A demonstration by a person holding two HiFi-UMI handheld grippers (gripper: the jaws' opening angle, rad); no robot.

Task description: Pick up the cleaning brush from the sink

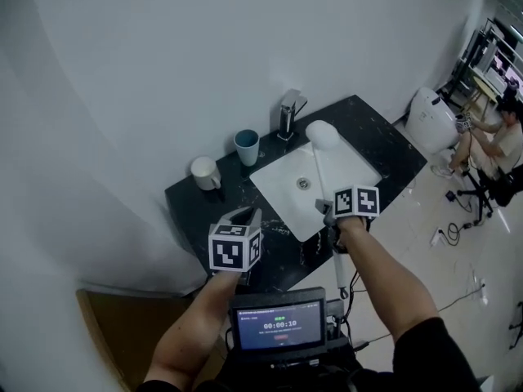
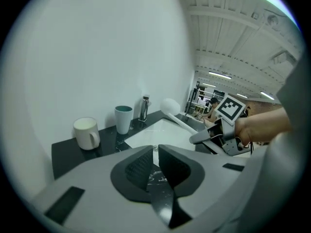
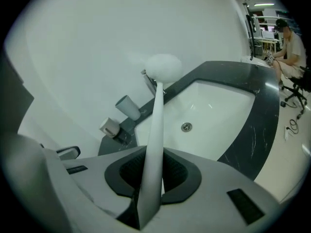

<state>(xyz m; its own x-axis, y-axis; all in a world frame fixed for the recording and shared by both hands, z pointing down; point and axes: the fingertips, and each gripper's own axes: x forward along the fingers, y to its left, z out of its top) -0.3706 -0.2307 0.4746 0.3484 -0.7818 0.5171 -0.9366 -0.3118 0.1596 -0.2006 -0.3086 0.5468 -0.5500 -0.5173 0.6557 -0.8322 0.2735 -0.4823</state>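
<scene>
The cleaning brush (image 1: 322, 137) is white, with a rounded head and a long thin handle. My right gripper (image 1: 328, 213) is shut on the handle (image 3: 154, 144) and holds the brush up over the white sink (image 1: 282, 188); its head (image 3: 163, 66) points toward the faucet (image 1: 288, 113). In the left gripper view the brush (image 2: 171, 108) shows above the basin, held by the right gripper (image 2: 206, 136). My left gripper (image 1: 248, 216) hovers over the black counter (image 1: 196, 206) left of the sink, jaws shut with nothing between them (image 2: 154, 165).
A white mug (image 1: 205, 173) and a teal cup (image 1: 246, 147) stand on the counter at the back left. A white wall rises behind the sink. A person sits on a chair (image 1: 495, 149) at the far right, with cables on the floor.
</scene>
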